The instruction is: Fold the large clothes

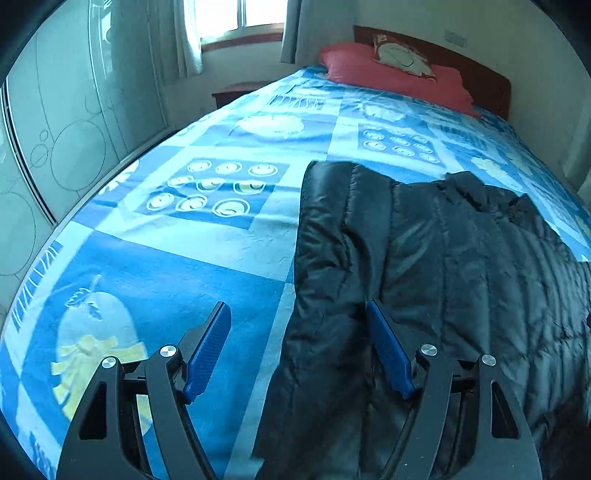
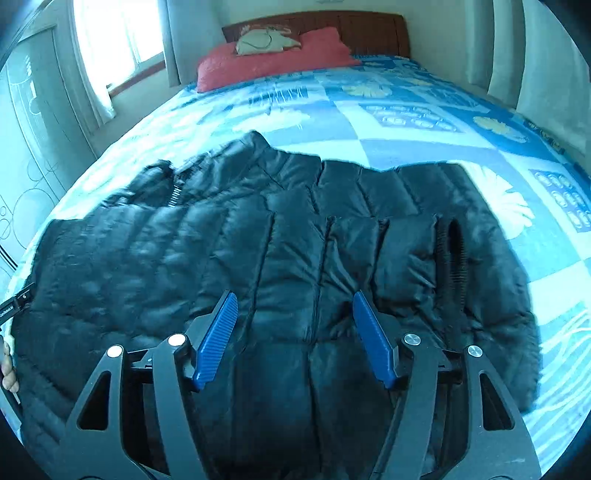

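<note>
A black quilted puffer jacket (image 2: 280,243) lies spread on the blue patterned bedspread (image 2: 406,147). In the left wrist view the jacket (image 1: 424,266) fills the right half, its left edge folded inward. My left gripper (image 1: 297,314) is open and empty, its blue pads straddling the jacket's left edge just above it. My right gripper (image 2: 291,306) is open and empty, hovering over the jacket's middle seam. A ribbed cuff (image 2: 450,254) shows on the jacket's right side. The left gripper's edge and a hand (image 2: 9,365) show at the right view's left border.
A red pillow (image 2: 273,59) with a small patterned cushion (image 2: 266,38) lies at the wooden headboard (image 2: 369,29). A wardrobe with circle patterns (image 1: 66,147) stands left of the bed. A window with curtains (image 1: 236,18) and a low nightstand (image 1: 236,92) are at the far left.
</note>
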